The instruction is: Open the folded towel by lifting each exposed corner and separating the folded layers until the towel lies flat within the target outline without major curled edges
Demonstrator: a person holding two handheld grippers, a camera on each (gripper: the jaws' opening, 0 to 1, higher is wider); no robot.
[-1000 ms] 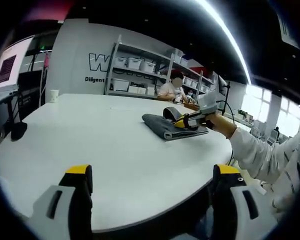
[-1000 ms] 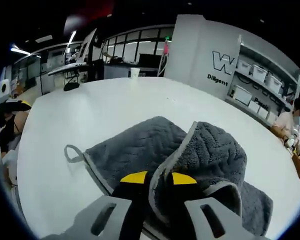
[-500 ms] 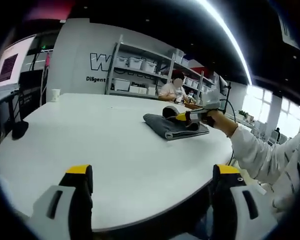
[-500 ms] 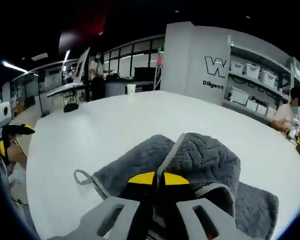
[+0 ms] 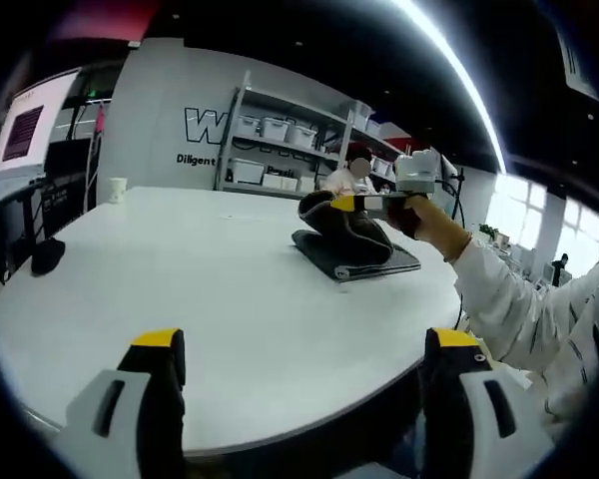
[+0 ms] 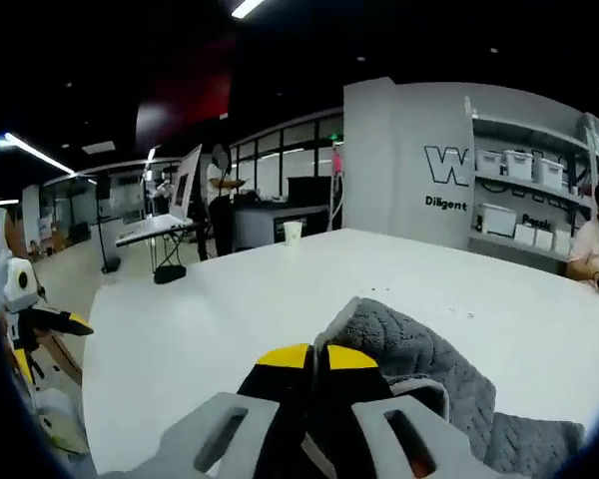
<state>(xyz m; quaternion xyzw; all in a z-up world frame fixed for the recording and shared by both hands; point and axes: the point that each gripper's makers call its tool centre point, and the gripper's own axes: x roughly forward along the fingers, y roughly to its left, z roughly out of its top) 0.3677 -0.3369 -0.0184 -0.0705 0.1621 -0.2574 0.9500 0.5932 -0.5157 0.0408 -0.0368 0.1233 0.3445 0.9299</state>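
A dark grey folded towel point(image 5: 351, 246) lies on the far right part of the round white table point(image 5: 200, 289) in the left gripper view. My right gripper point(image 5: 351, 204) enters that view from the right, held by a person's hand, and lifts a towel layer above the pile. In the right gripper view my right gripper point(image 6: 313, 359) is shut on the grey towel point(image 6: 419, 359), whose quilted layer drapes over the right jaw. My left gripper point(image 5: 301, 349) stands open at the table's near edge, far from the towel, with nothing between its jaws.
A white cup point(image 5: 117, 189) stands at the table's far left edge. Shelves with white bins point(image 5: 270, 150) line the back wall, and a seated person point(image 5: 347, 182) is behind the towel. A dark object point(image 5: 46, 255) lies near the table's left edge. A white sleeve point(image 5: 524, 309) reaches in from the right.
My right gripper has risen with the towel layer, pulling it up off the folded pile. The left gripper has stayed open at the near edge.
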